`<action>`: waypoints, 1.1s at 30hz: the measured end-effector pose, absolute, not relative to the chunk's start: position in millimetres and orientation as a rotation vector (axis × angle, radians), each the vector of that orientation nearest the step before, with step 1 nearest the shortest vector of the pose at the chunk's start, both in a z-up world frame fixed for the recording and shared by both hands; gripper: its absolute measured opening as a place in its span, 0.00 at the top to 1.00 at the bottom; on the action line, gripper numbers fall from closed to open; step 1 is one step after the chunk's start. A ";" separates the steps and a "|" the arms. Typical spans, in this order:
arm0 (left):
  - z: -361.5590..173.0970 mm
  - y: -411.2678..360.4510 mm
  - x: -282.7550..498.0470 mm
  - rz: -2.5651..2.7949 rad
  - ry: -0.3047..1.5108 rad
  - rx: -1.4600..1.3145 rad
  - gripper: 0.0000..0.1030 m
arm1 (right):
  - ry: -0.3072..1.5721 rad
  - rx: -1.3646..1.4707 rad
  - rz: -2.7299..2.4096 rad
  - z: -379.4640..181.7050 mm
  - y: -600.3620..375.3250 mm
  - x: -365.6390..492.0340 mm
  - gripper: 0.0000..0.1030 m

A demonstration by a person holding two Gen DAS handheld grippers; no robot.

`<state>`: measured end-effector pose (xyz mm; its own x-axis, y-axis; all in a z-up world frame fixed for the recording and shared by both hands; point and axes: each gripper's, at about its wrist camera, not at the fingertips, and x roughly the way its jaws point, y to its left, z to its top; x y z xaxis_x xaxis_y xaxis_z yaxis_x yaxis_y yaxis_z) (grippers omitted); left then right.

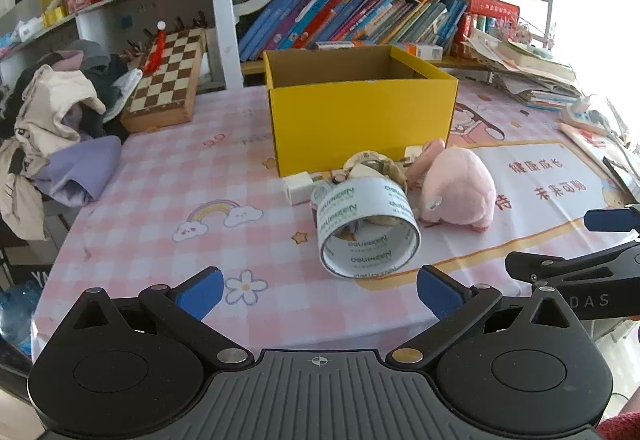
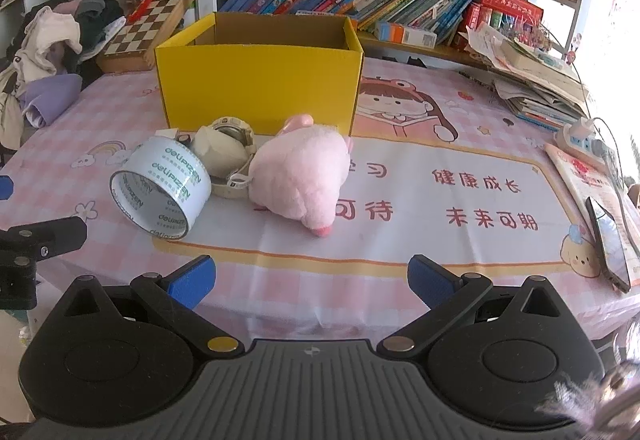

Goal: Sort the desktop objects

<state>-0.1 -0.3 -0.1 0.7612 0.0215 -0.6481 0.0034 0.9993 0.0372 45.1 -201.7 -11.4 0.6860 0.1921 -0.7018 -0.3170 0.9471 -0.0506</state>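
**Both grippers wide, nothing taken yet**

The left gripper (image 1: 320,292) and the right gripper (image 2: 312,282) hang spread wide and empty above the near edge of the table (image 2: 440,252). Ahead, the tape roll (image 1: 366,226) lies tilted on its side, likely light, stiff and slick; best pinched across its wall. Touching it is a beige watch (image 2: 224,148), and just beside that a pink plush toy (image 2: 300,176), probably soft and forgiving, squeezable anywhere. Behind stands the yellow box (image 1: 360,112).

The yellow box (image 2: 256,88) hides its own floor. The charger (image 2: 167,132) peeks out behind the tape roll (image 2: 162,186), mostly covered.
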 end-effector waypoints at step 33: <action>-13.6 1.1 -4.7 -0.018 0.830 0.008 0.00 | 0.789 -0.185 0.299 -17.5 -200.2 35.7 0.00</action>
<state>-4.7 1.1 -13.6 0.6744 -0.0129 -0.7383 0.0190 0.9998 0.0000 35.7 -200.2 -17.5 0.6657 0.1946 -0.7204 -0.3315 0.9420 -0.0519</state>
